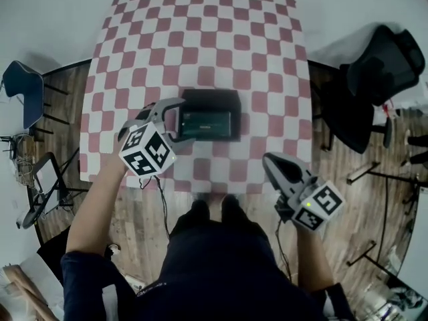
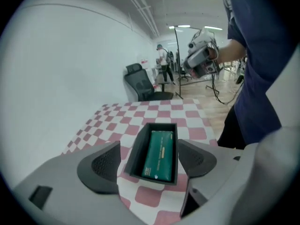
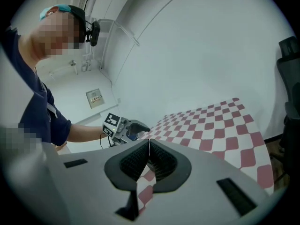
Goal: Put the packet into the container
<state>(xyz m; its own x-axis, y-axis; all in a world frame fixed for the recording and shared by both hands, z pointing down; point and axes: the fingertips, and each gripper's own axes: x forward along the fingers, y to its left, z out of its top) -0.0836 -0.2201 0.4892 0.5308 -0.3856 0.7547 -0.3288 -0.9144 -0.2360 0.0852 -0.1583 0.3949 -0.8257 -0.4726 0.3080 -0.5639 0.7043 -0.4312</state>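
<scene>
Now, packet [image 1: 206,121]: it is lying flat inside the black container, green face up, at the middle of the head view.
container [image 1: 209,97]: it is sitting on the red-and-white checkered surface [image 1: 200,32], toward its near edge, at the centre of the frame.
left hand-held gripper [image 1: 179,121]: I am holding it wide open at the container's left end, gripping nothing. In its own view, the container and packet are showing between the parted jaws, further on.
right hand-held gripper [image 1: 273,163]: I am holding it closed and empty, jaws pressing together, at the lower right of the head view, its tip reaching over the surface's near edge.
office chair [image 1: 384,62]: it is standing on the wooden floor at the upper right, well apart from the container.
</scene>
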